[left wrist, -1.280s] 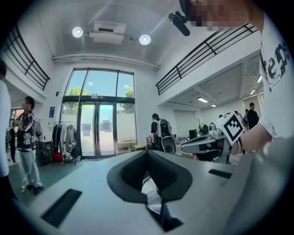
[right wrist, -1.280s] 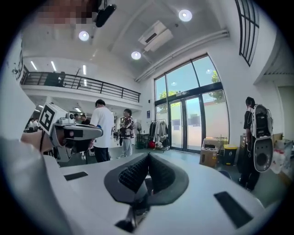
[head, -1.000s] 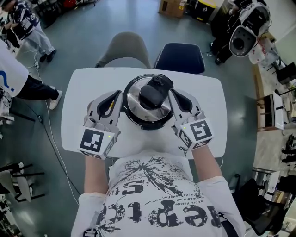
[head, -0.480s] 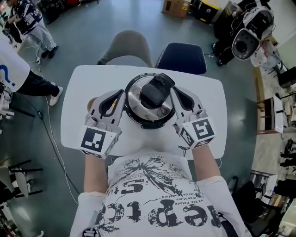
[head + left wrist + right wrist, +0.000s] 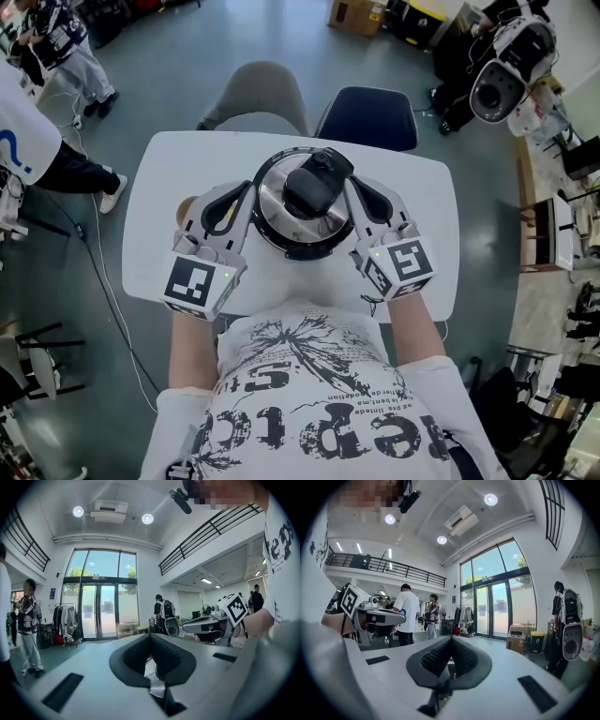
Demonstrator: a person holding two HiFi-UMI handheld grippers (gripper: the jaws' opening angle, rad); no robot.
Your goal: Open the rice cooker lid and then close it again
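The rice cooker (image 5: 281, 217) stands in the middle of the white table (image 5: 427, 211); its steel lid is down, with a black handle (image 5: 312, 187) on top. My left gripper (image 5: 240, 193) lies level along the cooker's left side, and its fingertips meet with nothing between them. My right gripper (image 5: 352, 188) lies the same way along the right side, also shut and empty. In the left gripper view the pads (image 5: 161, 653) touch at the tip. In the right gripper view the pads (image 5: 436, 660) touch too. Neither gripper view shows the cooker.
A grey chair (image 5: 258, 94) and a dark blue chair (image 5: 367, 114) stand behind the table's far edge. People stand at the far left (image 5: 37, 141). A cardboard box (image 5: 352, 14) and equipment (image 5: 502, 75) lie beyond. My own torso is at the near edge.
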